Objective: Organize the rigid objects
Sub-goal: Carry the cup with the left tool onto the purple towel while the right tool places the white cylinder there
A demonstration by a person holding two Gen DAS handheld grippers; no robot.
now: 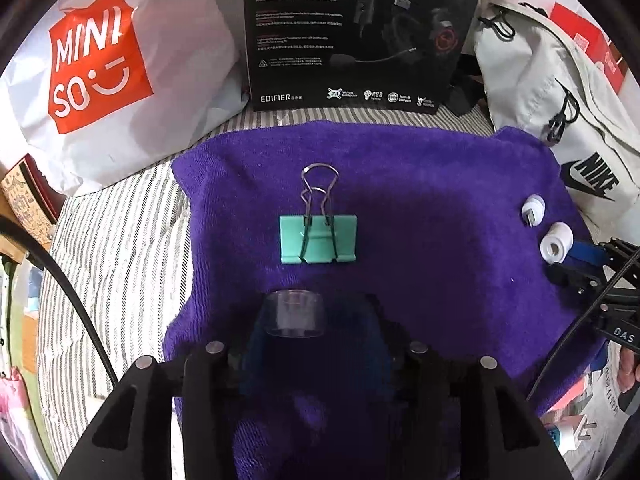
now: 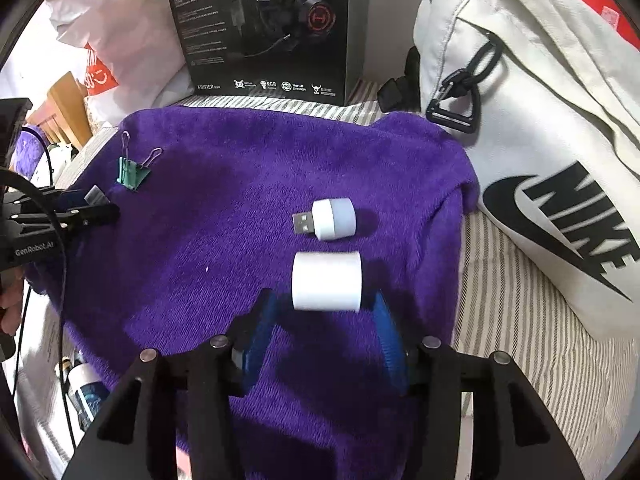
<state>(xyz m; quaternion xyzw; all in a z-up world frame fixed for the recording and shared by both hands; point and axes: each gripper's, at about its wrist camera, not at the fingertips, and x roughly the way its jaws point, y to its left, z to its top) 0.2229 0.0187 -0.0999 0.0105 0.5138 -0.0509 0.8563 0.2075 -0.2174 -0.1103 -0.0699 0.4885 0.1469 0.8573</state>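
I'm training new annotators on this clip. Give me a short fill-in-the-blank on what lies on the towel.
1. The towel is ____ in colour.
2. The binder clip has a ____ body.
3. The white roll lies between the fingers of the ____ hand-held gripper.
4. The USB plug of the white lamp points toward the picture's ____ in the right wrist view.

Missing words: purple; green; right; left

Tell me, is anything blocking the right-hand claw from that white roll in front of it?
Nothing visible does. The white roll lies on the purple towel right at the right gripper tips, between its blue fingers. The USB plug light sits beyond it.
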